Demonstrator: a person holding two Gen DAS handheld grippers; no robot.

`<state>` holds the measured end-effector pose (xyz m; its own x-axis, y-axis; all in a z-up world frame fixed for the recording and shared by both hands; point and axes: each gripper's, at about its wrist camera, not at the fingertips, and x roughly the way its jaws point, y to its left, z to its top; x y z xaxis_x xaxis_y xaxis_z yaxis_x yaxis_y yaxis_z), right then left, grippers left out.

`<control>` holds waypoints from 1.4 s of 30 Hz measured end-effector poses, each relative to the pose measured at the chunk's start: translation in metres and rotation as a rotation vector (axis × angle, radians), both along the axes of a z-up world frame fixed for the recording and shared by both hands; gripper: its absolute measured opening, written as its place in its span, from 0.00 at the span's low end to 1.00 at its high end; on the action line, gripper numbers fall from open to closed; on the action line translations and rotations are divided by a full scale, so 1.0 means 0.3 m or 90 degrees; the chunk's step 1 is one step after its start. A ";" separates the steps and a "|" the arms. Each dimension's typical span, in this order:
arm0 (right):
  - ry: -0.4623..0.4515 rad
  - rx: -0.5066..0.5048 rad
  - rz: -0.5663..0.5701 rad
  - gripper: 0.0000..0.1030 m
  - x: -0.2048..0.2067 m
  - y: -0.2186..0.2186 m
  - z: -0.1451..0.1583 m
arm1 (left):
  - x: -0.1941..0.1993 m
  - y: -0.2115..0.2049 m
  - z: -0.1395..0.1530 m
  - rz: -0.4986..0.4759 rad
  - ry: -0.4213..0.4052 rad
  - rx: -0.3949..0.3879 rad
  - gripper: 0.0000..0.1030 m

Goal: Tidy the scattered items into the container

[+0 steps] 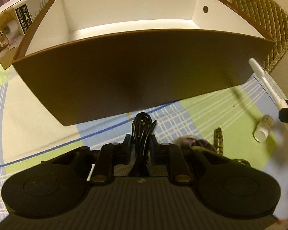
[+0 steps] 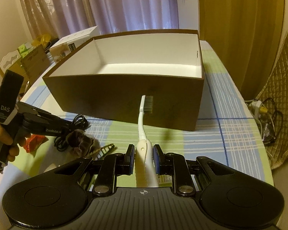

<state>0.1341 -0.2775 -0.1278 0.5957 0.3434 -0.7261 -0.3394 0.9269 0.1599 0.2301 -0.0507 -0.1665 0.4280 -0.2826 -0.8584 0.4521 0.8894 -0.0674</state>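
- L tool [image 1: 140, 142] pinching the black cable bundle [image 1: 142, 126] btwn its pads, just short of the brown box [image 1: 124, 72]; my R tool [image 2: 143, 154] pressed onto the white toothbrush [image 2: 143, 126] handle, bristles at the box's near wall
- Risk, imo: loose cable loops snag the rim; brush head knocks the wall if I don't lift first
- L view alone shows a small white tube [image 1: 263, 128] on the bench; R view alone shows the scrunchie [image 2: 80, 141] + a hand [image 2: 2, 140]
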 end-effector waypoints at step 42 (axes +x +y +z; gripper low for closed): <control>-0.053 0.065 0.014 0.17 0.518 0.295 0.223 | 0.349 -0.059 0.564 -0.012 -0.170 -0.092 0.13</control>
<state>0.2895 -0.1892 -0.0611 0.6439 0.4266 -0.6351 -0.3756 0.8995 0.2234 0.3347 -0.0684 0.0027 0.6269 -0.4040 -0.6662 0.4874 0.8704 -0.0693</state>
